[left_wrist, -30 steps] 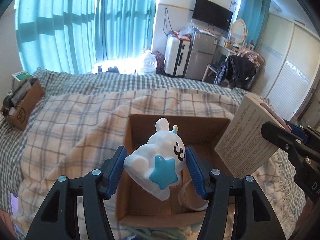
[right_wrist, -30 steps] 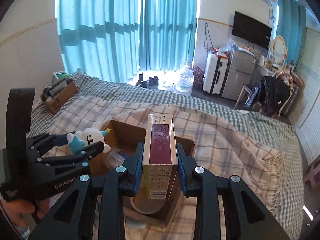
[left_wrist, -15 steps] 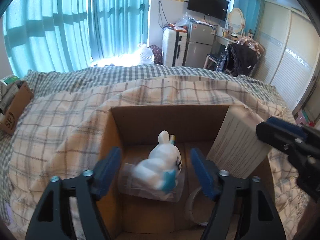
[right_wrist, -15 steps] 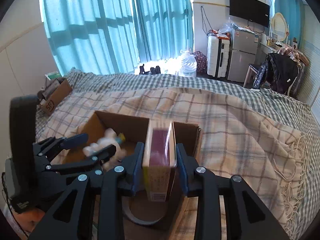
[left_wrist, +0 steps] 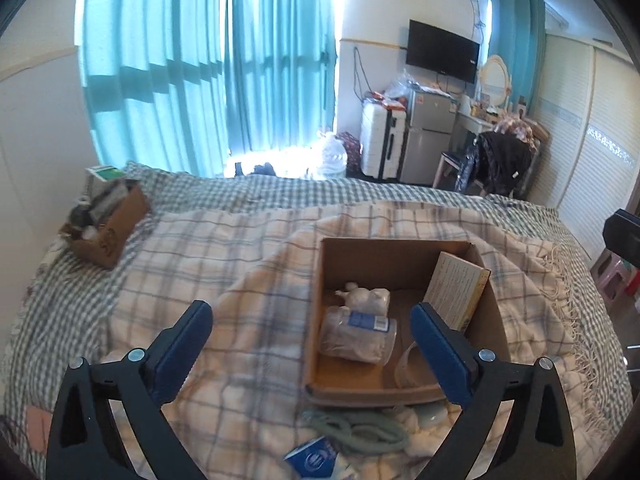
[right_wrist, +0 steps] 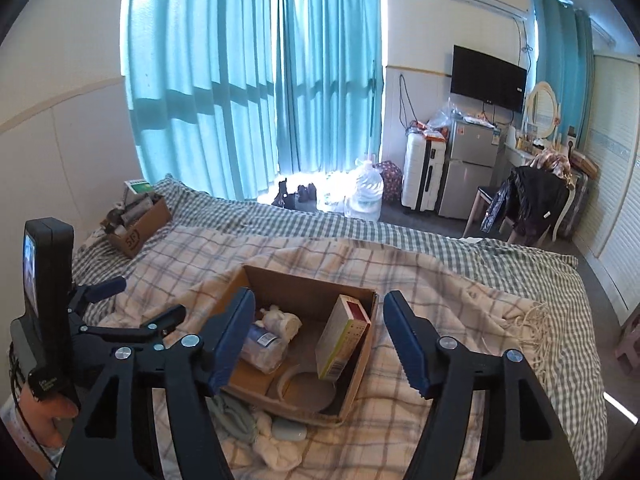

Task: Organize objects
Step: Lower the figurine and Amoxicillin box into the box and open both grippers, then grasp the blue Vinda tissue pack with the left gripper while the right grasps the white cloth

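Left gripper (left_wrist: pixel 310 344), black frame with blue pads: jaws opening, spread wide, nothing between the pads, only plaid blanket and the box's left wall behind them. It sits above and short of the box, toward 6 o'clock from it.

Right gripper (right_wrist: pixel 320 338), same build: jaws opening, released, pads clear of everything. The box shows through the gap, but no pad touches it.

Open brown cardboard box (left_wrist: pixel 316 320) lies on the cream-and-blue plaid blanket (left_wrist: pixel 224 264), roughly mid-frame in both views. Contents:
- White plush toy (left_wrist: pixel 362 296) lying down at about 10 o'clock inside the box, near the far-left corner.
- Clear crumpled plastic bottle with blue label (left_wrist: pixel 356 334) just in front of the toy, at 8 o'clock, touching it or nearly so; can't tell which.
- Tall rectangular yellow-and-cream carton with dark red top (right_wrist: pixel 342 336) at 3 o'clock, tilted, leaning against the right wall.
- Roll of beige tape (right_wrist: pixel 306 390) flat on the box floor at 5 o'clock, at the foot of the carton.

Outside the box, at 6 o'clock against its near wall: green cord (left_wrist: pixel 356 430), white cloth (right_wrist: pixel 276 446), small blue-and-white packet (left_wrist: pixel 314 460).

Second cardboard box full of clutter (left_wrist: pixel 110 226) well apart at 10 o'clock, on the green checked bedsheet (left_wrist: pixel 280 196).

Person's hand (right_wrist: pixel 44 412) holds the left gripper's handle, at 8 o'clock in the right wrist view.
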Available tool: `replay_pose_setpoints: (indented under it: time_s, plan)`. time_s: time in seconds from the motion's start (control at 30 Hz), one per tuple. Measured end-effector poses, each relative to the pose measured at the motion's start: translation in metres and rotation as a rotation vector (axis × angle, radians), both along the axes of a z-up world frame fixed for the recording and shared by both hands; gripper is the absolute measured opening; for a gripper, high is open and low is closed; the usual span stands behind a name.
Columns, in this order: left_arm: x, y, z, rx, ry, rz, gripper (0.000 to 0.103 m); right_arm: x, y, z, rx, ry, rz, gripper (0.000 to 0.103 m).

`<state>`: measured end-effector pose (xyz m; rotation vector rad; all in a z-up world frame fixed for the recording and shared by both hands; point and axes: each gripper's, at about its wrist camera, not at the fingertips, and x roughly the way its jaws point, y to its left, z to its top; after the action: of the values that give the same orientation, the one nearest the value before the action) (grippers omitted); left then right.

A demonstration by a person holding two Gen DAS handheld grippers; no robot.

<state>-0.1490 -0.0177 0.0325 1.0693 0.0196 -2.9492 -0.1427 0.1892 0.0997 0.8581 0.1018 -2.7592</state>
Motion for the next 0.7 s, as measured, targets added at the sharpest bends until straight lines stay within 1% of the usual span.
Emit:
replay_pose_setpoints:
  time_s: [0.07, 0.13, 0.17, 0.23, 0.33, 0.43, 0.57, 0.7]
  plan:
    - [0.021, -0.009, 0.006, -0.012, 0.029, 0.027, 0.102, 0.022, -0.002, 0.006, 0.003, 0.012, 0.012, 0.072]
    - [0.042, -0.016, 0.011, -0.04, 0.066, 0.055, 0.103, 0.039, -0.004, 0.007, 0.006, 0.014, 0.027, 0.077]
    - [0.051, -0.02, 0.013, -0.049, 0.079, 0.069, 0.103, 0.048, -0.004, 0.006, 0.005, 0.011, 0.038, 0.078]
    - [0.064, -0.028, 0.011, -0.047, 0.087, 0.087, 0.103, 0.061, -0.007, 0.003, 0.003, 0.006, 0.051, 0.078]
    - [0.079, -0.042, 0.001, -0.016, 0.07, 0.113, 0.103, 0.078, -0.011, -0.007, 0.0, 0.004, 0.057, 0.078]
    - [0.087, -0.053, -0.022, 0.019, 0.035, 0.138, 0.103, 0.086, -0.017, -0.029, -0.016, -0.027, 0.052, 0.078]
    - [0.092, -0.059, -0.052, 0.055, -0.011, 0.147, 0.103, 0.086, -0.03, -0.069, 0.047, -0.056, 0.046, 0.078]
    - [0.088, -0.052, -0.082, 0.054, -0.077, 0.135, 0.103, 0.071, -0.033, -0.111, 0.072, -0.123, 0.037, 0.078]
